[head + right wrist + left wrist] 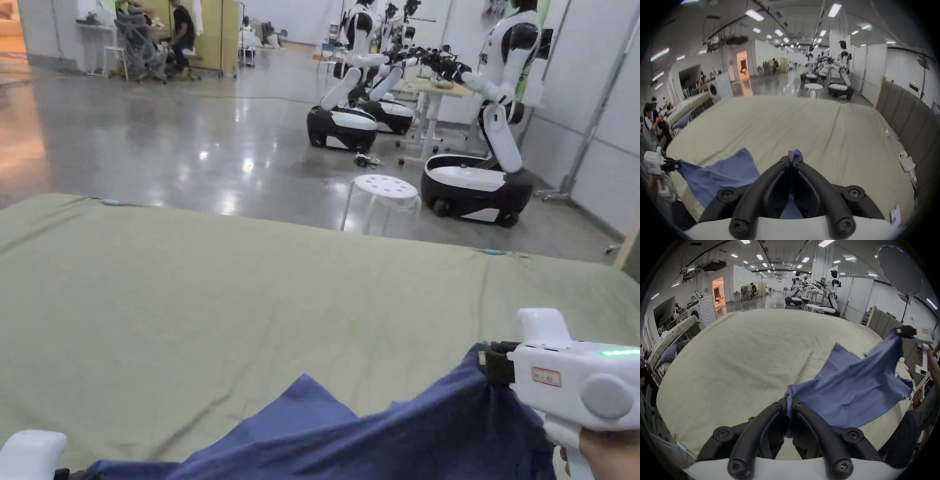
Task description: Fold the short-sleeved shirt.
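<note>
- While the blue shirt (849, 395) hangs stretched between the two tools, it sits over the near edge of the surface (250, 300), which is covered by an olive-green sheet.
- In the left gripper view, the left gripper (790, 402) has its black jaws drawn together on a bunched corner of the cloth, with fabric trapped in the narrow gap and running down between them.
- In the right gripper view, the right gripper (793, 160) is likewise clamped tight on the cloth; a small tuft of blue sticks out past the jaw tips, and more fabric shows below between the jaws.
- From the head view, the right gripper's white body is near the surface's near right corner, a hand (609, 453) gripping its handle, and the shirt's upper edge runs from its black tip down toward the left.
- One loose flap of the shirt rises to a point between the two tools, toward the middle of the near edge.
- The white body of the left gripper shows at the near left corner of the head view, with the cloth leading to it.
- Beyond the far edge stand a white round stool (382, 195) and several white and black robots (494, 125) on a glossy grey floor (156, 137).
</note>
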Tool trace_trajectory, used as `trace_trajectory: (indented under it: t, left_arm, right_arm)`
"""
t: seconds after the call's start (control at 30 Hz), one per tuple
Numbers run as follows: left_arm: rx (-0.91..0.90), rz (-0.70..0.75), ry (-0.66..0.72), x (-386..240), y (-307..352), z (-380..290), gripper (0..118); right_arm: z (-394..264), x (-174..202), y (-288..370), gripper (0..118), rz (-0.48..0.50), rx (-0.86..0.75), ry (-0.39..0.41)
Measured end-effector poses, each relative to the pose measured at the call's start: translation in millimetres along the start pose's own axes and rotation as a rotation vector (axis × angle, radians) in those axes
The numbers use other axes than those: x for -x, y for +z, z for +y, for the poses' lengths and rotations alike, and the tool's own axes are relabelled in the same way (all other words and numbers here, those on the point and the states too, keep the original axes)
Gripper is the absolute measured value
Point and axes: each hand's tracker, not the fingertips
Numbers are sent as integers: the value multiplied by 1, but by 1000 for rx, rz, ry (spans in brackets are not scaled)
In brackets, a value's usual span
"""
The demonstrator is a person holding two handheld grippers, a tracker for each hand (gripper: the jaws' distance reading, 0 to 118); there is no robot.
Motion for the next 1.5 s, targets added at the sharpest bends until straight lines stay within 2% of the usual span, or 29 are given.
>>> trace_trajectory:
  t: [0.17,0.37,0.6,0.73,0.8,1.0,1.17,1.33,1.5]
  left_arm:
    - [-111,-14,24,-11,18,13,7]
    - [-247,-48,33,-38,39,63,7]
    - [-377,-68,19,-66,70,168,7]
    - [-442,-13,-18,-83,78,239,7]
    - [-466,29,-60,-92,81,273,7]
    - [-564,103,-48,-101,101,368,7]
    - [-633,168,-46,-93,99,443,7]
    - [-640,251,-110,-95,69,459,7]
    - [-541,259,-80,-89,-3,424,7]
  right_arm:
    - [-12,-11,107,5,-30,-151,-57]
    - [-3,-29,164,4,-81,-227,-86]
    - [83,-49,199,4,-120,-362,-62]
    - [145,-66,207,4,-161,-412,-60]
    - [175,-74,209,4,-179,-430,-68]
    - [267,-89,212,5,-210,-490,-25]
    - [320,-94,197,4,-208,-528,-23]
    - [320,-98,148,5,-206,-512,-44]
    - [276,-106,76,5,-196,-454,-99]
